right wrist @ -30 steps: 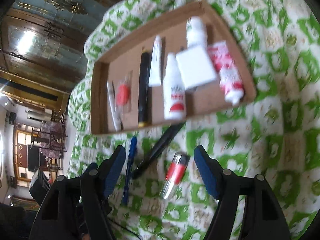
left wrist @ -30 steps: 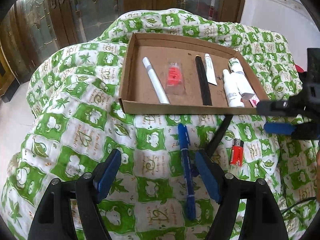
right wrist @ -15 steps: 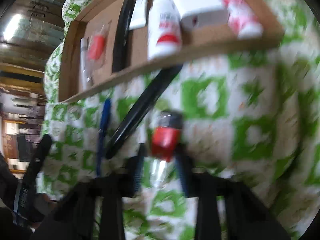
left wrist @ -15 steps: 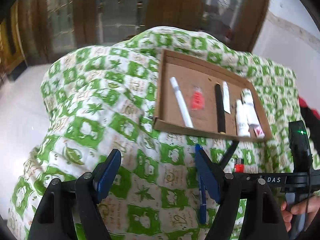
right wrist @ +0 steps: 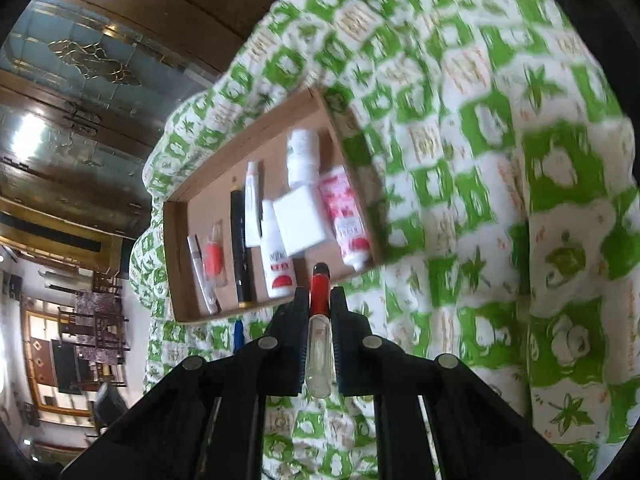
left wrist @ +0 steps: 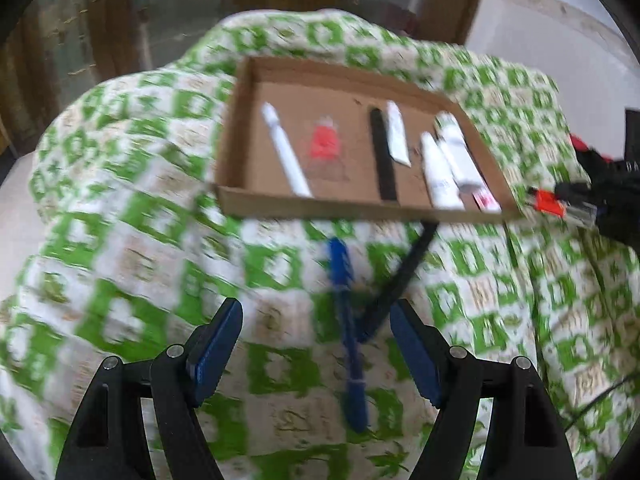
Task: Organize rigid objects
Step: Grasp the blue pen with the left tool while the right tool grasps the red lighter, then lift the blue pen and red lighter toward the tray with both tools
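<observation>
The right gripper [right wrist: 320,300] is clamping a red-capped vial [right wrist: 319,344]; the left gripper [left wrist: 316,344] is gaping over what looks like a blue pen [left wrist: 348,332].

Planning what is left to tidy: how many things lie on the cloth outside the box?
2: a blue pen before the left gripper, and a black pen crossing it toward the box. More could be hidden.
</observation>
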`<state>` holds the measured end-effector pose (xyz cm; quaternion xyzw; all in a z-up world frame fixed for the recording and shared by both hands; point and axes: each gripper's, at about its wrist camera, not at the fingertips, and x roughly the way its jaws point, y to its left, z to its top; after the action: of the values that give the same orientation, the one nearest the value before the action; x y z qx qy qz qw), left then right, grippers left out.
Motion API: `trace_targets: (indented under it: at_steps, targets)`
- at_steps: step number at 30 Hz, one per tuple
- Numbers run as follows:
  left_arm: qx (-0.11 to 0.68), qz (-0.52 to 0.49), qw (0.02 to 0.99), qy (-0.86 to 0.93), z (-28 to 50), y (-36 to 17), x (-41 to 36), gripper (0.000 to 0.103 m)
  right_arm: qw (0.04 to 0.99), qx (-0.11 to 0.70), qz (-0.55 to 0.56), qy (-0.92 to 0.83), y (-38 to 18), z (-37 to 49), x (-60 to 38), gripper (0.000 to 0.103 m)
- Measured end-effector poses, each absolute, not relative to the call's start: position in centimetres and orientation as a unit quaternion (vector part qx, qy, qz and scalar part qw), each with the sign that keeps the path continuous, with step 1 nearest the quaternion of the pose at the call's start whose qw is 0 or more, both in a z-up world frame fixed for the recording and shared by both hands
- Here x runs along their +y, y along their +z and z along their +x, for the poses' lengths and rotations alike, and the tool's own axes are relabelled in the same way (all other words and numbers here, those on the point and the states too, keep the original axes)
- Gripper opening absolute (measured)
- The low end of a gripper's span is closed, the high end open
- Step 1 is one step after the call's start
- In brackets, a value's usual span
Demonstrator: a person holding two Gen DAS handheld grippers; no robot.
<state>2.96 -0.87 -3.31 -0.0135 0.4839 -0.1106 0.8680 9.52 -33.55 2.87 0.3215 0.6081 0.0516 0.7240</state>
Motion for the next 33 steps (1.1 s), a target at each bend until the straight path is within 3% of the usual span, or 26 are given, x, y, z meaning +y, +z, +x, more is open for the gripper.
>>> trace_targets:
  at_steps: [3, 5, 6, 8, 11, 22, 27, 30, 33]
  targets:
    - [0.504, 0.005, 0.855, -0.125, 3.0, -4.2, -1.8, 0.061, 0.708, 0.628, 0.315, 0.071, 2.0, 9.2, -32.2, 0.010]
    - [0.525, 0.011, 0.841, -0.127, 3.1, -5.2, -2.1, 0.042, 0.702, 0.641, 0.297, 0.092, 1.7, 8.8, -30.6, 0.010]
    - [0.536, 0.016, 0.835, -0.125, 3.2, -5.9, -2.3, 0.026, 0.700, 0.648, 0.283, 0.103, 1.5, 8.6, -29.7, 0.010]
    - [0.544, 0.017, 0.829, -0.128, 3.1, -6.3, -2.5, 0.013, 0.693, 0.664, 0.253, 0.123, 0.6, 8.0, -27.2, 0.010]
    - [0.524, 0.020, 0.843, -0.123, 2.8, -5.0, -2.2, 0.010, 0.682, 0.689, 0.200, 0.140, -0.8, 6.7, -24.0, 0.010]
    - [0.492, -0.161, 0.848, -0.110, 4.3, -1.1, 6.5, 0.009, 0.648, 0.742, 0.053, 0.161, -5.1, 2.9, -17.8, 0.014]
    - [0.507, -0.130, 0.843, -0.125, 4.4, -2.1, 4.2, 0.010, 0.655, 0.733, 0.089, 0.161, -4.4, 3.1, -18.3, 0.012]
    - [0.523, -0.089, 0.837, -0.133, 4.8, -3.2, 2.2, 0.020, 0.672, 0.719, 0.082, 0.158, -3.5, 3.1, -17.5, 0.010]
    - [0.550, -0.053, 0.824, -0.128, 5.5, -5.5, 0.2, 0.021, 0.684, 0.711, 0.039, 0.161, -3.1, 2.5, -15.7, 0.010]
